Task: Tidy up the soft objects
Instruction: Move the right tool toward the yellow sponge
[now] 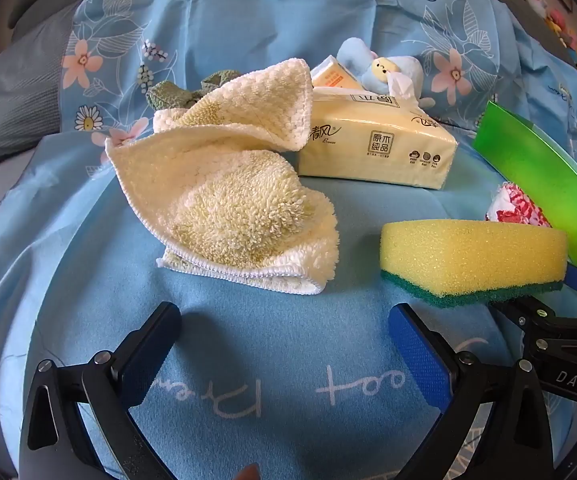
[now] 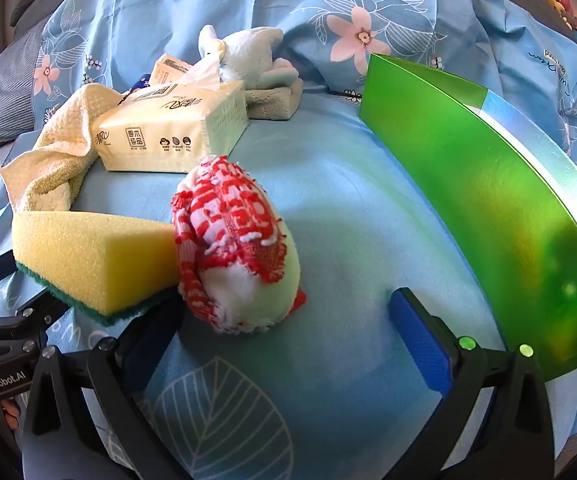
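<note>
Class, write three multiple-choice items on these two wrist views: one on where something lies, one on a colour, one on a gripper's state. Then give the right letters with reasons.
1. The sponge lies
A. touching the red-and-white cloth
B. on the tissue pack
C. inside the green bin

2. The sponge's scouring layer is
A. red
B. green
C. black

3. The left gripper is
A. shut on the towel
B. shut on nothing
C. open

Key: A, sponge's end meets cloth; B, dark green strip underneath; C, fingers spread over bare sheet.

Red-white cloth (image 2: 234, 248) touches yellow sponge (image 2: 92, 254).
</note>
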